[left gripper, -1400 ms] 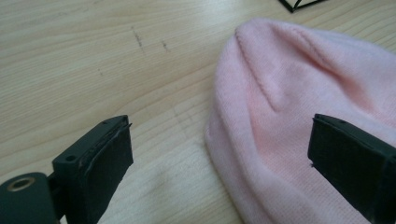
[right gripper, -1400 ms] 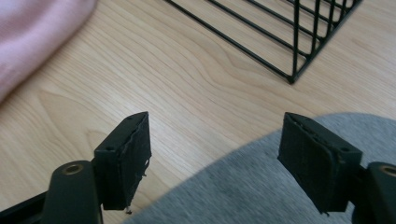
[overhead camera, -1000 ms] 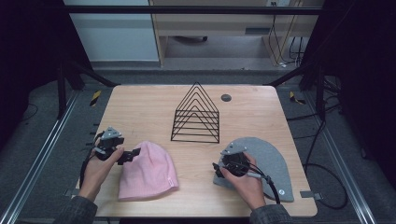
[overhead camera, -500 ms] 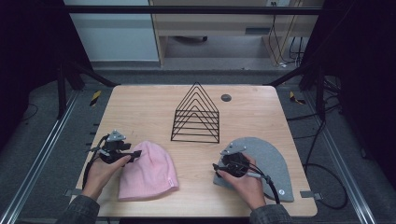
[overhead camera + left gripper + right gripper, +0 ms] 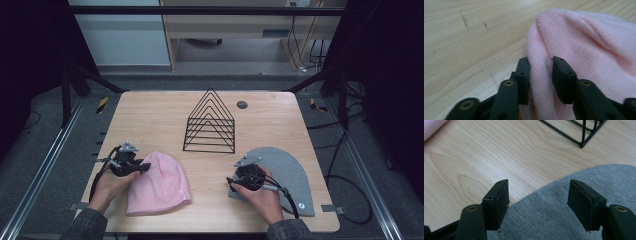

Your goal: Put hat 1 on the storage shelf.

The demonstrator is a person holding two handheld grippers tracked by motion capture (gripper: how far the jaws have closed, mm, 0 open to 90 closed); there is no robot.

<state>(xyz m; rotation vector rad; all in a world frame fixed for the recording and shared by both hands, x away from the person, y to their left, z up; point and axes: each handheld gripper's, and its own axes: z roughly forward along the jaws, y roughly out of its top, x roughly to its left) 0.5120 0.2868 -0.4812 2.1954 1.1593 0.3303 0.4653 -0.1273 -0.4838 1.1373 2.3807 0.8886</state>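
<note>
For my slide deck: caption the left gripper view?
Left claw pinching a fold of the pink knitted beanie on the light wooden table.

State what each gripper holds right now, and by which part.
The left gripper pinches a raised fold at the edge of the pink hat. The right gripper holds nothing; its jaws stand open over the grey hat.
</note>
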